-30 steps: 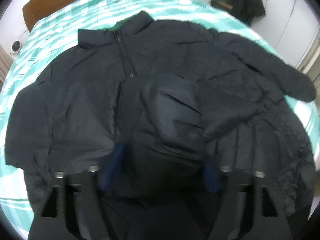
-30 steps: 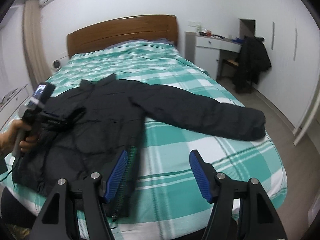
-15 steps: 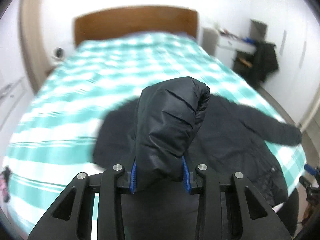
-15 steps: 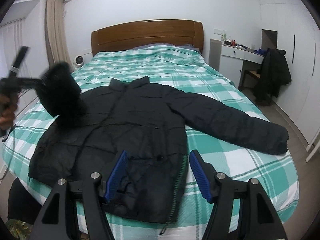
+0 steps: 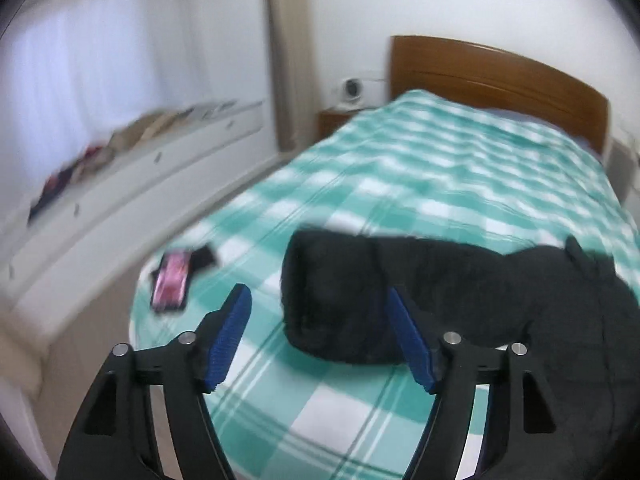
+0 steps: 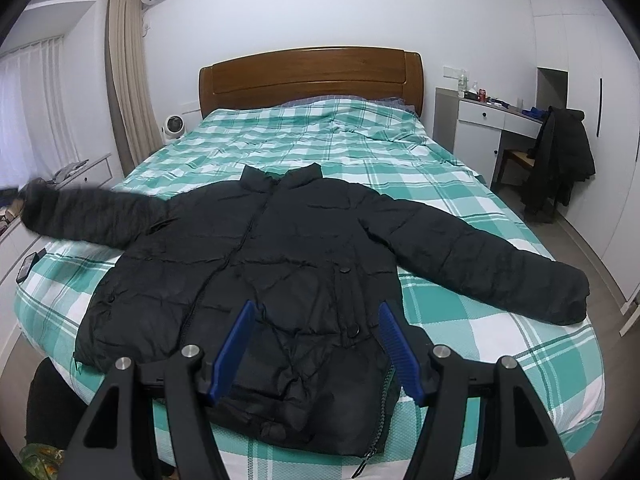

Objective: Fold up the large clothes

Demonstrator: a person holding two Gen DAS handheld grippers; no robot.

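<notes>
A black puffer jacket (image 6: 280,256) lies face up on the green-and-white checked bed (image 6: 320,136), collar toward the headboard, both sleeves spread out. Its left sleeve (image 5: 360,292) lies across the bed's left side, cuff toward me. My left gripper (image 5: 318,336) is open and empty, just short of that cuff. My right gripper (image 6: 316,344) is open and empty, hovering over the jacket's lower hem near the zip. The left gripper is not visible in the right wrist view.
A phone in a pink case (image 5: 172,286) lies near the bed's left edge, and shows in the right wrist view (image 6: 26,266). A white low cabinet (image 5: 120,184) runs along the left wall. A desk and a chair draped with a dark coat (image 6: 560,160) stand at right.
My left gripper carried the left sleeve outward to the left, laid it flat on the bed and opened. My right gripper shifted over the jacket's hem, still open.
</notes>
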